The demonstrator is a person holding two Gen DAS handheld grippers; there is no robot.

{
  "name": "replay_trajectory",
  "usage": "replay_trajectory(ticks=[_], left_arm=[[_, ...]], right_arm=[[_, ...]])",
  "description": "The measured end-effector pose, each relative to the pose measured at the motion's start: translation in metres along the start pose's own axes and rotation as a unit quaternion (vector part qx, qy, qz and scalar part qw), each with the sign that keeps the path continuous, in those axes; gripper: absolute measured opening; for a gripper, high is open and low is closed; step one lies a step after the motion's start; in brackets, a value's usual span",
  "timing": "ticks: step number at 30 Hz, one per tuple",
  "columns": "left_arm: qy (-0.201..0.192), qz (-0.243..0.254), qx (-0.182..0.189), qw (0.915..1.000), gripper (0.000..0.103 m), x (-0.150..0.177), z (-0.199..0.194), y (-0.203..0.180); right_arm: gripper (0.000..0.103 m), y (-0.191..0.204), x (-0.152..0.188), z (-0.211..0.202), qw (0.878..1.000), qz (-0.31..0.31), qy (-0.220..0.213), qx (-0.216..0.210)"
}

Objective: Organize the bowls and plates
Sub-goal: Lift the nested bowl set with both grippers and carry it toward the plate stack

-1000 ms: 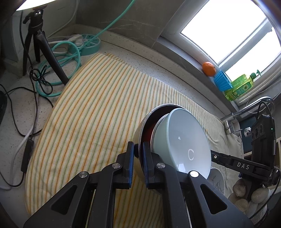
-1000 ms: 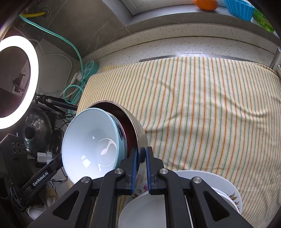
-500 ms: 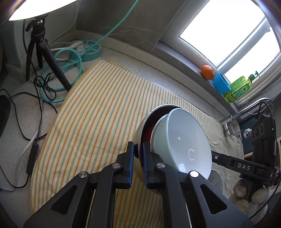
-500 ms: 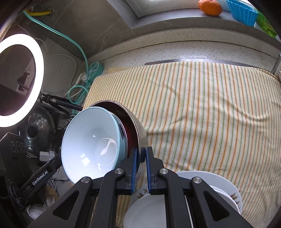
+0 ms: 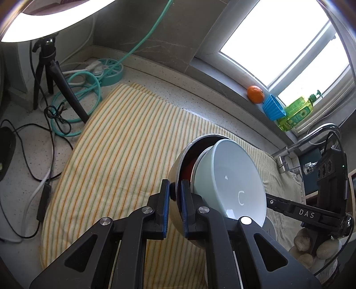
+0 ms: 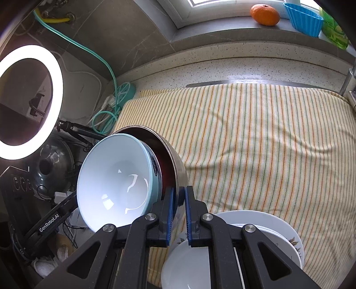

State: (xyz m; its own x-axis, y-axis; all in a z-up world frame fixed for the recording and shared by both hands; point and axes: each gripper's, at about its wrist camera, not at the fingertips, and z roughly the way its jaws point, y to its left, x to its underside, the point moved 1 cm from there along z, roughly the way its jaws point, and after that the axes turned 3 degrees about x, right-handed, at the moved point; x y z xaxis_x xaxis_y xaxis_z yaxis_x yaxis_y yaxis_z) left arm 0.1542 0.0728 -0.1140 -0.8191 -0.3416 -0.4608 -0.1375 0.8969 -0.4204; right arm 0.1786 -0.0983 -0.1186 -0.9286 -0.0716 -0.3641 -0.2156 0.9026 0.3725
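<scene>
Two grippers hold the same stack of bowls up in the air over a striped cloth (image 5: 124, 155). The left gripper (image 5: 175, 206) has its two blue pads squeezed almost all the way together on the thin rim of a shiny metal bowl (image 5: 178, 169). One pad is on the outside of the rim and one is on the inside. The right gripper (image 6: 178, 213) pinches the rim of the same metal bowl (image 6: 175, 164) in the same way, with hardly any gap between its pads. The metal bowl is tipped up on its side, so its open mouth faces sideways. Inside it sits something dark red (image 5: 188, 170), and it is too hidden to tell just what it is. In front of that sits a pale blue bowl (image 6: 115, 184) with a white inside. The pale blue bowl is tipped on its side too, and it leans in the metal bowl. The whole stack is off the cloth and touches only the grippers. In the right wrist view, a stack of white plates (image 6: 267, 224) lies on the near edge of the cloth, low down and just under the right gripper. One plate has a brown leaf pattern on its rim. The cloth is spread over a speckled counter (image 5: 160, 80). A round ring light (image 6: 31, 102) glows on the left side. On the window sill sit an orange (image 6: 264, 14), a blue cup (image 6: 303, 19) and a green bottle (image 5: 296, 112).
</scene>
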Motion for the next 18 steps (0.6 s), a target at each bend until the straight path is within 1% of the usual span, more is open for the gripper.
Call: replay_trajectory(ticks=[18], left_arm=[[-0.01, 0.012, 0.01, 0.9998, 0.008, 0.012, -0.017, -0.024]], right_arm=[[0.009, -0.007, 0.014, -0.029, 1.0, 0.004, -0.014, -0.005]])
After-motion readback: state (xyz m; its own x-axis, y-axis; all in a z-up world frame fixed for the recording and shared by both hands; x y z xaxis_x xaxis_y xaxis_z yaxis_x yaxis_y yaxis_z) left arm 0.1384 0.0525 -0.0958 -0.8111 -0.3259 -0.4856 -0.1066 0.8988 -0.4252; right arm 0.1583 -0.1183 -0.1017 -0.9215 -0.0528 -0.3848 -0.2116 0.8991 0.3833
